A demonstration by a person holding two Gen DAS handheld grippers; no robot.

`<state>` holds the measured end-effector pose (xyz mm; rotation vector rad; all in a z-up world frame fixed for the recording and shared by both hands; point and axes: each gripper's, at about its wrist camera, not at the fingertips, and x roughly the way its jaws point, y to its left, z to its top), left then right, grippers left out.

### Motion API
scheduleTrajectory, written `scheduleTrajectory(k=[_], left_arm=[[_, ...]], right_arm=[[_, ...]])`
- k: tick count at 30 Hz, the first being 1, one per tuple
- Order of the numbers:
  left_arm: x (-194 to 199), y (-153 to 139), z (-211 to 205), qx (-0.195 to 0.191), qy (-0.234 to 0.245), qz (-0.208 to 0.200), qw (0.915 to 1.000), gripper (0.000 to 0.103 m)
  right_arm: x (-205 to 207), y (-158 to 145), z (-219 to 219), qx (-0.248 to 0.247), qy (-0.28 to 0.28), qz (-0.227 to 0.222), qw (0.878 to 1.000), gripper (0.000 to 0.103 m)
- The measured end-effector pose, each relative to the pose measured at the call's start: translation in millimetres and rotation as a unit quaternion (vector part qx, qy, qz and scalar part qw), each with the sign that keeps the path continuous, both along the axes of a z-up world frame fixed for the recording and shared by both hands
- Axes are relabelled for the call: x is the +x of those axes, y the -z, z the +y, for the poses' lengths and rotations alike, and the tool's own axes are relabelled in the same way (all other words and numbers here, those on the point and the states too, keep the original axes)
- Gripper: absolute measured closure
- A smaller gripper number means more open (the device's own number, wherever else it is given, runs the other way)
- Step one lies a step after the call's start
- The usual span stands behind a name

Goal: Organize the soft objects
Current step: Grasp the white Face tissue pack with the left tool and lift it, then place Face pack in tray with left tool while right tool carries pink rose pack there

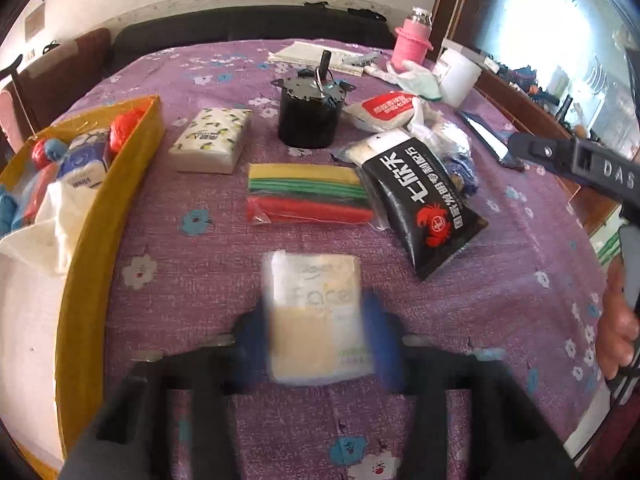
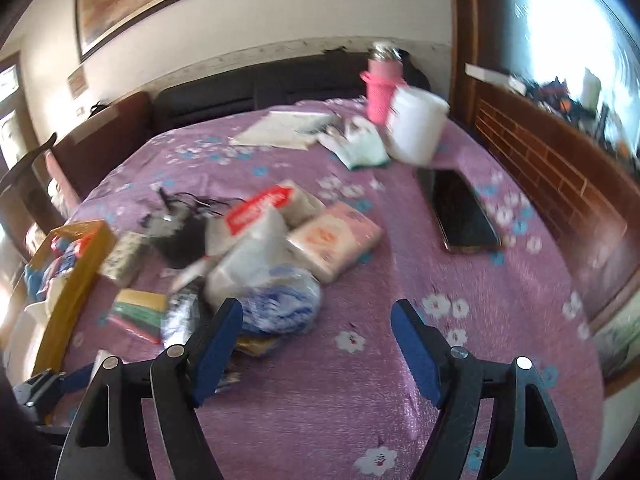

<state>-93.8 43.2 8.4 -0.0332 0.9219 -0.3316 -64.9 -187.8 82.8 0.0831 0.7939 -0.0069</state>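
Note:
My left gripper (image 1: 316, 320) is shut on a beige and white tissue pack (image 1: 316, 312) and holds it over the purple cloth. A yellow box (image 1: 116, 184) at the left holds soft packs and a white cloth. On the cloth lie a lemon-print tissue pack (image 1: 210, 140), a bag of coloured cloths (image 1: 308, 194), a black crab-print pouch (image 1: 424, 208) and a red-label white pack (image 1: 384, 110). My right gripper (image 2: 316, 320) is open and empty above the cloth, next to a blue-white bag (image 2: 280, 306). A pink tissue pack (image 2: 334, 238) lies beyond it.
A black pot (image 1: 310, 112) stands mid-table. A pink bottle (image 1: 412, 40), a white tub (image 1: 460, 74) and papers (image 1: 312, 54) stand at the far edge. A phone (image 2: 460, 210) lies at the right. A wooden cabinet (image 2: 560, 184) borders the right side.

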Motion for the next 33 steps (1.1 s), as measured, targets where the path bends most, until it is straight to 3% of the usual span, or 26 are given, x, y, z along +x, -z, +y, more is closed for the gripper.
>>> scheduleTrajectory(k=[3, 7, 13, 17, 23, 30, 33], left_arm=[[-3, -2, 17, -0.045, -0.02, -0.006, 0.9988, 0.064], [-3, -1, 31, -0.088, -0.031, -0.004, 0.9956, 0.064], [-4, 0, 32, -0.1, -0.024, 0.0, 0.9947, 0.063], [-4, 2, 35, -0.115, -0.018, 0.008, 0.9931, 0.063], [-3, 1, 32, -0.117, -0.007, 0.004, 0.9931, 0.063], [-4, 2, 35, -0.118, -0.015, 0.005, 0.9928, 0.063], [-3, 3, 34, -0.117, -0.014, 0.006, 0.993, 0.063]], right_arm=[[6, -7, 10, -0.014, -0.006, 0.001, 1.0, 0.023], [17, -8, 18, 0.022, -0.013, 0.024, 0.999, 0.023], [38, -21, 42, 0.024, -0.025, 0.026, 0.999, 0.023], [44, -19, 15, -0.017, 0.026, 0.02, 0.999, 0.023], [61, 0, -49, 0.046, 0.103, 0.072, 0.991, 0.023], [114, 26, -40, 0.08, 0.103, 0.137, 0.982, 0.025], [138, 38, -36, 0.061, 0.128, 0.157, 0.977, 0.025]])
